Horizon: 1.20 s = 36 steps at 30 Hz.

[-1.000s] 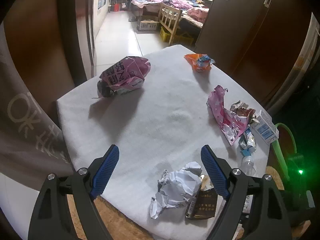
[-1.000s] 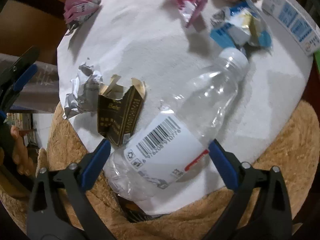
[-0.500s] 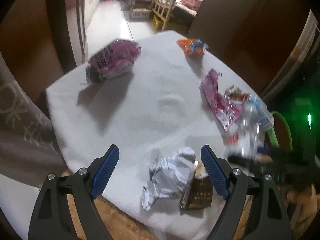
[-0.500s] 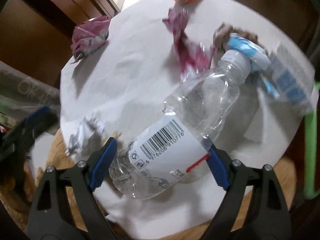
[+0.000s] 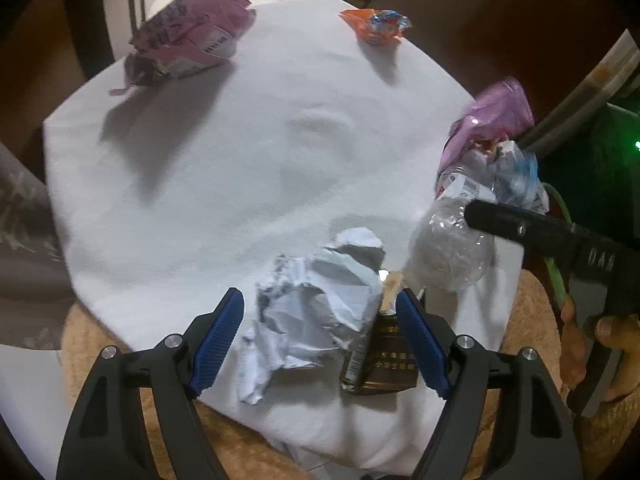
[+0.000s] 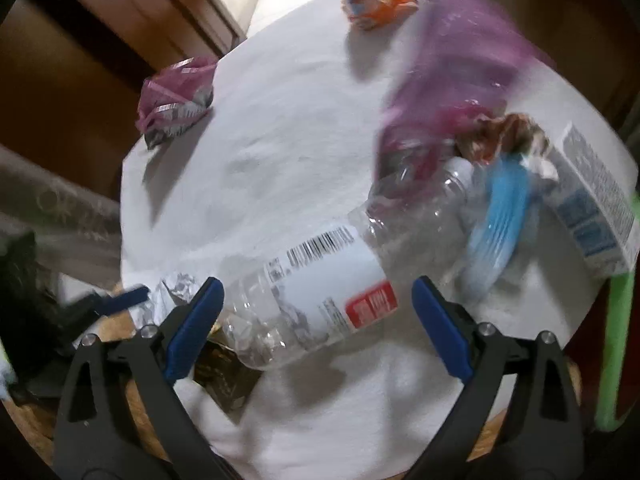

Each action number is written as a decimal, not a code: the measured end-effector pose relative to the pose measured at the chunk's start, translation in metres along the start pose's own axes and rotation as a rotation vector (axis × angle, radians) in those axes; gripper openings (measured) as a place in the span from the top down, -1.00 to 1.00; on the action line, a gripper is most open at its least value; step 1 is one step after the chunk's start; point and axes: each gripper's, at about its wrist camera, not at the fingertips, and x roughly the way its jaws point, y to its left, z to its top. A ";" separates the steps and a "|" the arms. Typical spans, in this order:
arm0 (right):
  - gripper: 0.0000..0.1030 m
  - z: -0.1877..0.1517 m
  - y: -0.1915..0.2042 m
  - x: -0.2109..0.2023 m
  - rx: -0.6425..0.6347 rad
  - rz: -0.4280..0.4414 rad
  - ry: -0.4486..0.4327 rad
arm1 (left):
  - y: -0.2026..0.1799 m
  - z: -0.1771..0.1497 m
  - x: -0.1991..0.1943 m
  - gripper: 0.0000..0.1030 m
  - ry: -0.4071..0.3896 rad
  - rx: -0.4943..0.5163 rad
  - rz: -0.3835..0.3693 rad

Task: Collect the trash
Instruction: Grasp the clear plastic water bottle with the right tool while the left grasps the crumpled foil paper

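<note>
A white cloth-covered table (image 5: 224, 168) holds trash. My left gripper (image 5: 318, 338) is open, its jaws on either side of a crumpled white paper (image 5: 316, 304) and a dark brown carton (image 5: 380, 356) at the near edge. My right gripper (image 6: 316, 320) is open around a clear plastic bottle (image 6: 320, 280) with a white barcode label, lying on the cloth. The bottle also shows in the left wrist view (image 5: 448, 248), beside my right gripper's black body. A purple bag (image 6: 452, 80), blurred, hangs over the wrappers on the right.
A pink crumpled packet (image 5: 188, 40) lies at the far left, an orange wrapper (image 5: 376, 26) at the far edge. A blue wrapper (image 6: 500, 220), brown wrapper (image 6: 508, 136) and white-blue box (image 6: 592, 200) lie at the right. A green chair frame (image 6: 616, 352) stands right.
My left gripper moved forward and down around the crumpled paper and carton. My right gripper took the bottle, shifted it, and now stands wider around it. A purple bag moved in at the right.
</note>
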 end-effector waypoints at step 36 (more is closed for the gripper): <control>-0.07 -0.005 -0.026 -0.085 0.090 0.182 -0.191 | -0.035 0.054 -0.093 0.27 -0.409 -0.012 0.067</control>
